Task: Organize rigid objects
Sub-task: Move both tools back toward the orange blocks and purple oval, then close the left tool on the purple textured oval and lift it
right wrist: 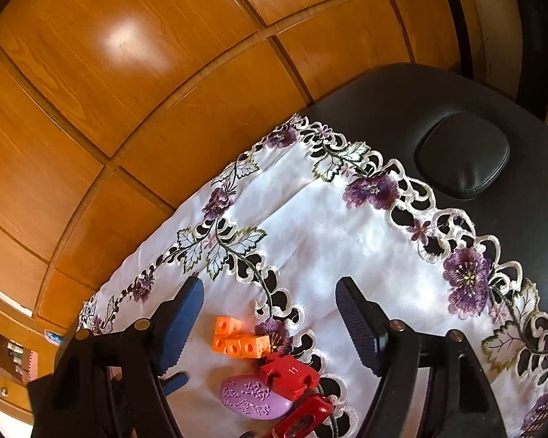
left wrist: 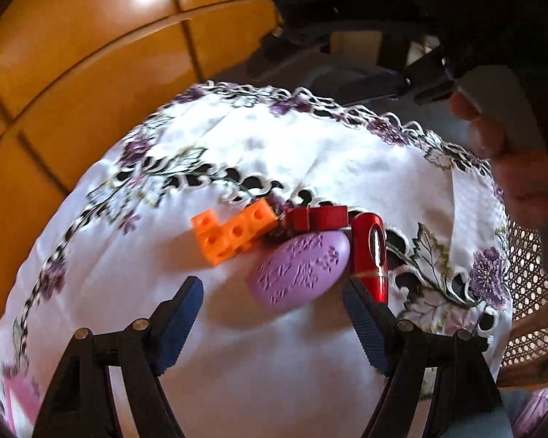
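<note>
Left wrist view: left gripper (left wrist: pixel 272 319) open, empty — purple soap (left wrist: pixel 299 270) just ahead, beside red tube (left wrist: pixel 370 255). Right gripper (right wrist: pixel 270 325) open, empty — above orange blocks (right wrist: pixel 237 343).

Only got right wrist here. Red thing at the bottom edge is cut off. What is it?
Observer: A glossy red tube with a slot in its side, lying flat right beside the purple soap.
Operator: Left fingers on anything?
Observer: No. The left gripper is open and its fingers press on nothing. The soap lies at the mouth of the gap.
Operator: Anything past the cloth on that side?
Observer: A cane-mesh surface shows beyond the right edge of the cloth.
</note>
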Demonstrator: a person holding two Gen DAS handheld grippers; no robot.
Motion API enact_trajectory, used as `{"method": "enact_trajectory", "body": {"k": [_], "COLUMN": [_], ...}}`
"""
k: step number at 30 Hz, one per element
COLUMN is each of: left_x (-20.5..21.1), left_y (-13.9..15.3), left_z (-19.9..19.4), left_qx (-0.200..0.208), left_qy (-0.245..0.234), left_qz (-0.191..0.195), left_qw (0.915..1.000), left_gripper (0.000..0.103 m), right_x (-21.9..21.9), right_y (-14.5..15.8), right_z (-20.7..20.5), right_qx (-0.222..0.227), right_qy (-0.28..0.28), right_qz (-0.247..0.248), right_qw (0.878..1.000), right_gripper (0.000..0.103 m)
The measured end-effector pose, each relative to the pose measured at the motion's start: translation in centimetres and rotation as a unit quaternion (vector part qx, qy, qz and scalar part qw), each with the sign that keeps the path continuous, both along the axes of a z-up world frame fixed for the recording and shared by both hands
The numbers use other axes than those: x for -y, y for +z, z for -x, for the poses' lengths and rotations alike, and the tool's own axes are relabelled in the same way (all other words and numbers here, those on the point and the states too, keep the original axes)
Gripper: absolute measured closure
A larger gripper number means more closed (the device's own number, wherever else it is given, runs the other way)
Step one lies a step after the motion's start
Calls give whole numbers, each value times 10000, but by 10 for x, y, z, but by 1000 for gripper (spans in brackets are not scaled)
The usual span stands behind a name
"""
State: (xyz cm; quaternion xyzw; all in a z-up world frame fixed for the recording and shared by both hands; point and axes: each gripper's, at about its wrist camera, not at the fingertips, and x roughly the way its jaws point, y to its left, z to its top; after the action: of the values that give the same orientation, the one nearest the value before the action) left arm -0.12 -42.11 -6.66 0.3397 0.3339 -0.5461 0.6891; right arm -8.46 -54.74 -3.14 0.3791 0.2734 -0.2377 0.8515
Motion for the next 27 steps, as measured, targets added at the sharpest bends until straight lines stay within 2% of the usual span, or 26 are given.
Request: {"method": "enact_trajectory", "body": {"k": [5, 11, 14, 15, 16, 18, 21, 25, 27], "left_x": [20, 33, 33, 31, 27, 18, -12, -66, -86], "left_y": [-13, -26, -28, -27, -25, -21, -19, -21, -22], "left_z": [-5, -9, -9, -9, -8, -10, -14, -6, 0], "left_qx": [-124, -411, -667, -695, -664, -838, -995, -880, -697], "left_qy": [-283, -307, -213, -146, -31, 238, 891, 1857, 2150], "left_qz": [-199, -243, -185, -138, -104, 4, 209, 403, 448], "left_qw": [9993, 9984, 9974, 9974, 9977, 9962, 9908, 9778, 9731], "left_gripper": [21, 22, 35, 47, 58, 59, 59, 59, 59], "right_x": [1, 1, 0, 1, 1, 2, 2, 0, -2], "right_y": [-2, -4, -4, -4, -4, -5, -7, -11, -12], "right_z": [0, -3, -4, -4, -4, -3, -4, -10, -13], "right_qx": [52, 31, 17, 12, 4, -18, -61, -214, -322], "right_qy": [37, 85, 97, 90, 78, 60, 69, 188, 211], "right_qz": [-133, -229, -230, -232, -231, -244, -284, -334, -276], "right_qw": [9999, 9997, 9997, 9997, 9997, 9997, 9996, 9990, 9989], "right_gripper": [27, 27, 27, 27, 27, 27, 27, 27, 27]}}
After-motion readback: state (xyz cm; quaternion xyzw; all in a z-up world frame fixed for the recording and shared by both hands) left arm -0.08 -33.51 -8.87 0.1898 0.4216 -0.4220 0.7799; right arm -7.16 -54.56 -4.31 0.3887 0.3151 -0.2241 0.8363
